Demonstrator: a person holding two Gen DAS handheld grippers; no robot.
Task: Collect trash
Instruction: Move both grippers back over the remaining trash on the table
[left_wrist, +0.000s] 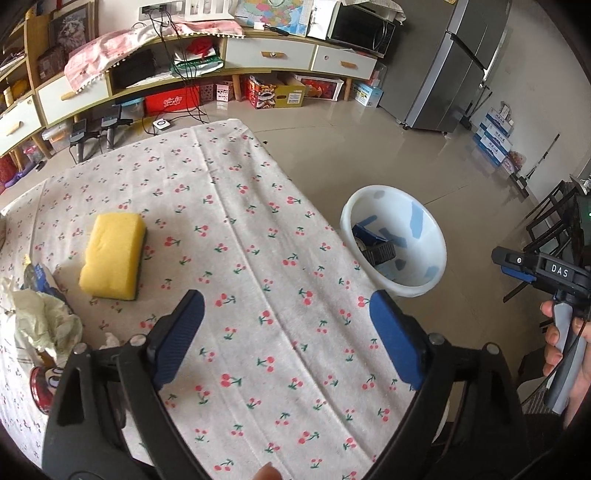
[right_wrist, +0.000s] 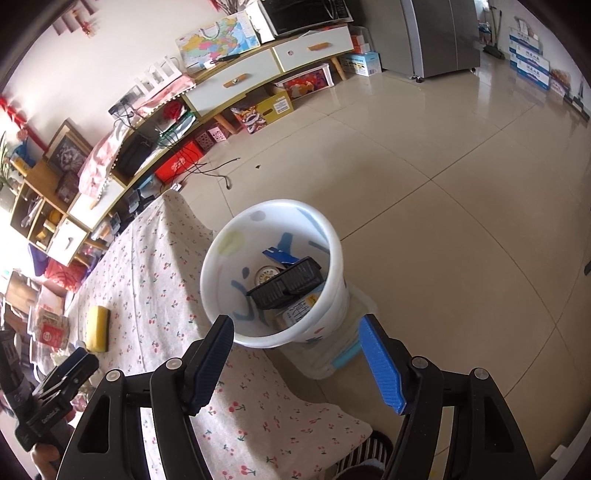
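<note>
From the left wrist view, my left gripper (left_wrist: 284, 314) hung spread wide with nothing between its jaws, above the cherry-print cloth of the desk (left_wrist: 258, 229). The trash I judged still to collect, a crumpled paper wad (left_wrist: 44, 317), lay at the lower left of that frame, beside the gripper's left finger and well off its centreline, with some printed packaging (left_wrist: 37, 275) tucked just behind it. A yellow sponge (left_wrist: 112, 254) sat up and to the right of the wad, its long axis running roughly up and down the frame. The white bin (right_wrist: 273, 273), already holding a black box (right_wrist: 286, 286) and other scraps, stood on the floor past the desk's right edge. In the right wrist view my right gripper (right_wrist: 297, 363) hovered empty and parted just short of that bin, so the left hand was clearly the nearer one to the wad.
</note>
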